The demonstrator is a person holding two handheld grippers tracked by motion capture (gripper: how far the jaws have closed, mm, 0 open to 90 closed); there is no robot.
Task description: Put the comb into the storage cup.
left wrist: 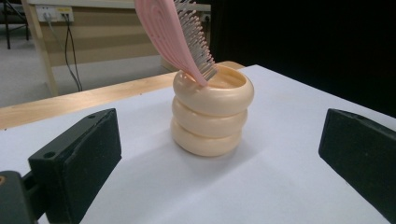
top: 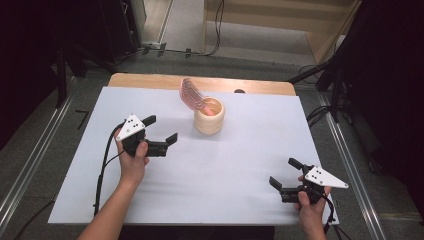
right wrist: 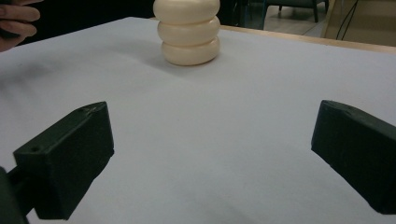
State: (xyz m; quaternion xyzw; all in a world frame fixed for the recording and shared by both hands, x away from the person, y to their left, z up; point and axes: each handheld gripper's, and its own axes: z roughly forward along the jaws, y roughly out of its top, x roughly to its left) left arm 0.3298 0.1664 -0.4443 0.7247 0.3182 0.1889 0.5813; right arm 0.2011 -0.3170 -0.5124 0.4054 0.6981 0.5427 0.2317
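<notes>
Left gripper (top: 161, 129): jaws wide apart, nothing between them, pointed at the cream holder (top: 209, 116), near it but not touching. Right gripper (top: 282, 173): jaws wide apart too, nothing held, low over the table near the front edge, well apart from the holder.

Straight ahead in the left gripper view: the cream holder (left wrist: 211, 111), like three fat rings stacked up, standing upright on the white table (top: 240, 165). Inside it, a pink hairbrush (left wrist: 177, 35), handle down, bristle head up, leaning hard to one side against the rim. In the right gripper view, the same holder (right wrist: 189, 32) far off across the bare white top.

What could go wrong, as a guess: a pull on the leaning brush from the side could tip the holder, because the brush rests on the rim and nothing keeps the holder down. A pinch on the bristles could slip, since they bend. A bump from a wide jaw could knock the holder over or shove it toward the back edge. Better with the other gripper steadying the holder.

Count: two grippers, one holder, one hairbrush, one table.
</notes>
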